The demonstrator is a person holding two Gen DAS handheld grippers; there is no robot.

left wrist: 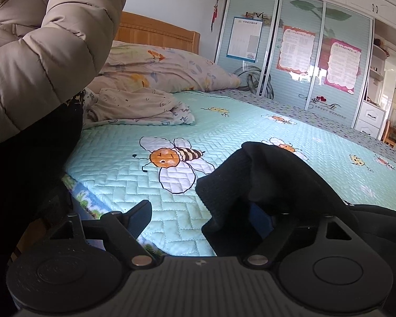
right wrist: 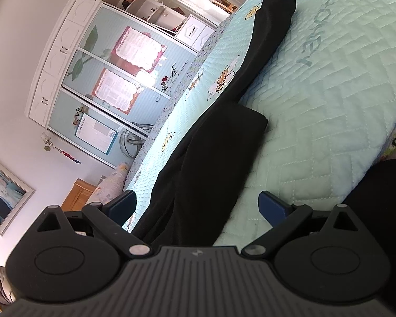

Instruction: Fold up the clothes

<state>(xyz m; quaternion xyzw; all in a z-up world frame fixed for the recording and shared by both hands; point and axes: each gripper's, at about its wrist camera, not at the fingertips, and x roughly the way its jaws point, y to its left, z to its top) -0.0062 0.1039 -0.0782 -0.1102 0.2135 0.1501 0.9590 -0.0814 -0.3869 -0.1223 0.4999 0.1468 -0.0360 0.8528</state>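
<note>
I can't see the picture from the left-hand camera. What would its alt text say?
The left gripper is open over a mint-green quilted bedspread with cartoon bees, with a black knitted garment draped over one of its fingers. Behind lie a heap of pale patterned clothes, a floral pillow and a person's beige puffer sleeve.

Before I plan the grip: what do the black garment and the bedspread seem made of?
Black garment: probably a knit, matte; fine ribbed loops show at its edge. Bedspread: quilted fabric with a slight sheen; stitched herringbone lines and printed bees.
</note>
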